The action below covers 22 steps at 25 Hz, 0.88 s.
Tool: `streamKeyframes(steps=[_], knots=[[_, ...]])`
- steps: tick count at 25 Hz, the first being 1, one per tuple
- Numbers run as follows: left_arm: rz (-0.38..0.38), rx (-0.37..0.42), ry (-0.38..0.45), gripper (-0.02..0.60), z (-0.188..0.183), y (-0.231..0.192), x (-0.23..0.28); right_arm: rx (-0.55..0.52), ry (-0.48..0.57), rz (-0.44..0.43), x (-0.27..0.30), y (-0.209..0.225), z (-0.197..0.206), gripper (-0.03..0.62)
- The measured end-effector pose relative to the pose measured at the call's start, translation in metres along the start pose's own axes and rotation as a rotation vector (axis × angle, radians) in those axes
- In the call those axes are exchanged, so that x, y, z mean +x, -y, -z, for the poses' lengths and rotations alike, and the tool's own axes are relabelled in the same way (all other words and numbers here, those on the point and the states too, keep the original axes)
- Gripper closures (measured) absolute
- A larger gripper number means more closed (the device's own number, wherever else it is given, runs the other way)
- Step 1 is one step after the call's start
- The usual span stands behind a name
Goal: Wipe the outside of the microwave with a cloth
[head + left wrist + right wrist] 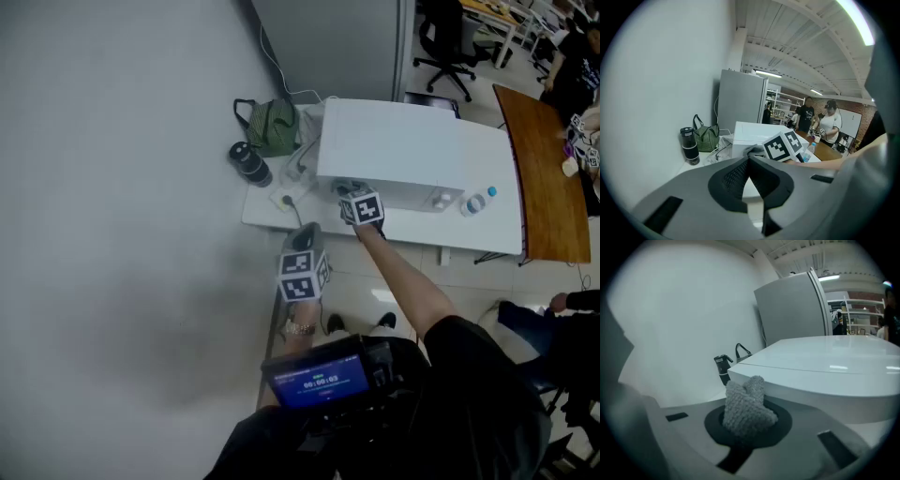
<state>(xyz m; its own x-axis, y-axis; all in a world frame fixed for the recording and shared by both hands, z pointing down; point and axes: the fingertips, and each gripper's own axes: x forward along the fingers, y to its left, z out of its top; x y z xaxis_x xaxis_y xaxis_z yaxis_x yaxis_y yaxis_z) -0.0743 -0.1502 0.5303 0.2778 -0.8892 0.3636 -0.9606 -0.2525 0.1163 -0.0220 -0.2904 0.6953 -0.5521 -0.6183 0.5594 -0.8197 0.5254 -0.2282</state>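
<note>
- Right gripper (362, 210) clamped on grey cloth (746, 409) — held at the microwave (403, 150) front edge, near its 7 o'clock corner.
- Left gripper (302, 267) jaws together, nothing between — at 7 o'clock from the right gripper.

Microwave (403, 150): on table (497, 239), mid-top.
Bag (272, 127): on table, view-L of mw, by wall.
Flask (249, 163): L of mw, just in front of bag.
Water bottle (476, 202): on table, just beside mw's front-R corner.
Fridge (328, 37): behind mw.
Wooden table (544, 178): R of mw, past table end.
Cloth (745, 404): in R gripper (747, 418), at mw's front-L corner.
L gripper (749, 159): in front of mw, apart, off table edge.
</note>
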Motion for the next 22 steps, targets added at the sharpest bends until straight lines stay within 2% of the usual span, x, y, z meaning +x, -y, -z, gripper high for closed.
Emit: streamKeyframes(steps=[4,8,12,16,19,22], knots=[[0.038,0.011,0.011,0.584,-0.007,0.020,0.012,-0.016,-0.002,0.009,-0.029,0.033,0.011,0.579],[0.100,0.028,0.008,0.584,-0.009,0.050,0.026,-0.075,-0.005,0.058,-0.069,0.076,0.022,0.579],[0.157,0.048,0.008,0.584,-0.011,0.075,0.032,-0.039,-0.016,0.185,-0.116,0.137,0.038,0.579],[0.182,0.047,0.008,0.584,-0.010,0.083,0.032,-0.011,-0.047,0.303,-0.160,0.192,0.055,0.579],[0.175,0.040,0.010,0.584,-0.009,0.074,0.027,0.009,-0.072,0.379,-0.177,0.213,0.063,0.579],[0.152,0.028,0.020,0.584,-0.010,0.057,0.020,0.069,-0.059,0.420,-0.173,0.208,0.063,0.579]])
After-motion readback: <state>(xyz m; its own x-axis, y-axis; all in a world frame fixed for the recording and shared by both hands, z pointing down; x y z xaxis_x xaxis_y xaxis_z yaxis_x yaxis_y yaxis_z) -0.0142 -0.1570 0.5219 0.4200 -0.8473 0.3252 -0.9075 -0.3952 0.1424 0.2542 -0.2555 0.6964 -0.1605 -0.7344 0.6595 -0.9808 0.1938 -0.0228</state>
